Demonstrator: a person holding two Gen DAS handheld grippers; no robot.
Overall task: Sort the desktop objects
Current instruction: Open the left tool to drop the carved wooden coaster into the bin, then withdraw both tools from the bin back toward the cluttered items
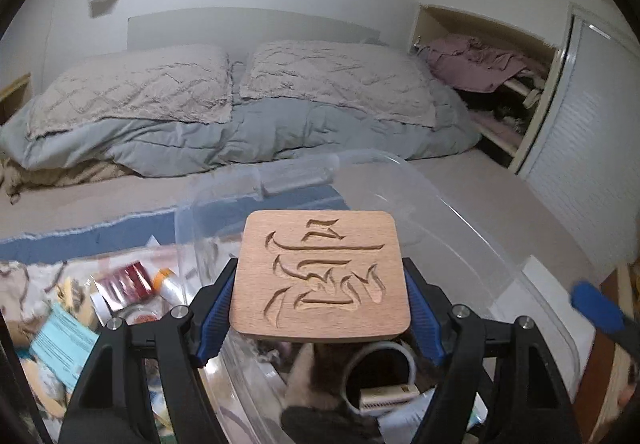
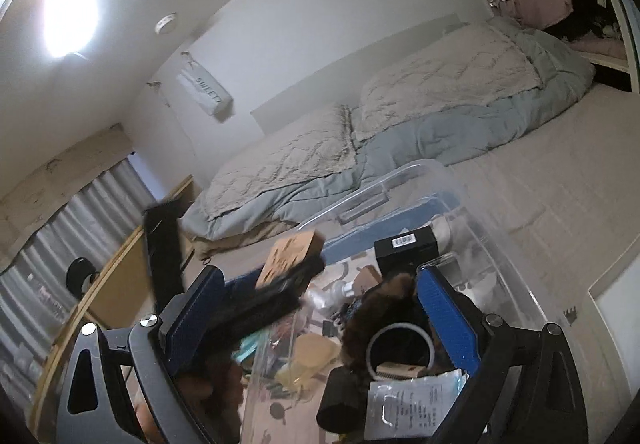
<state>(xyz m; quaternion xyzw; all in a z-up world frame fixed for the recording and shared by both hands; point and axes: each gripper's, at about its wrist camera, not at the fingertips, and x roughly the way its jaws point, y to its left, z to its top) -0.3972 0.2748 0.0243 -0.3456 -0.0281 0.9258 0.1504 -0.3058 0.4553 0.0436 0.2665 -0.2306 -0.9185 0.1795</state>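
My left gripper (image 1: 320,308) is shut on a square wooden coaster (image 1: 321,274) with carved lettering and holds it flat above the clear plastic bin (image 1: 460,228). The coaster also shows in the right wrist view (image 2: 294,250), held by the blurred left gripper. My right gripper (image 2: 320,320) is open and empty, above the bin (image 2: 496,264). Inside the bin lie a dark furry item (image 2: 380,308), a white ring (image 2: 400,348), a black box (image 2: 408,246) and a plastic packet (image 2: 416,404).
Loose items lie left of the bin on a patterned cloth: a red packet (image 1: 124,280), an orange-capped bottle (image 1: 166,282), a teal leaflet (image 1: 64,344). A bed with pillows (image 1: 240,84) lies behind. An open closet (image 1: 492,84) is at the right.
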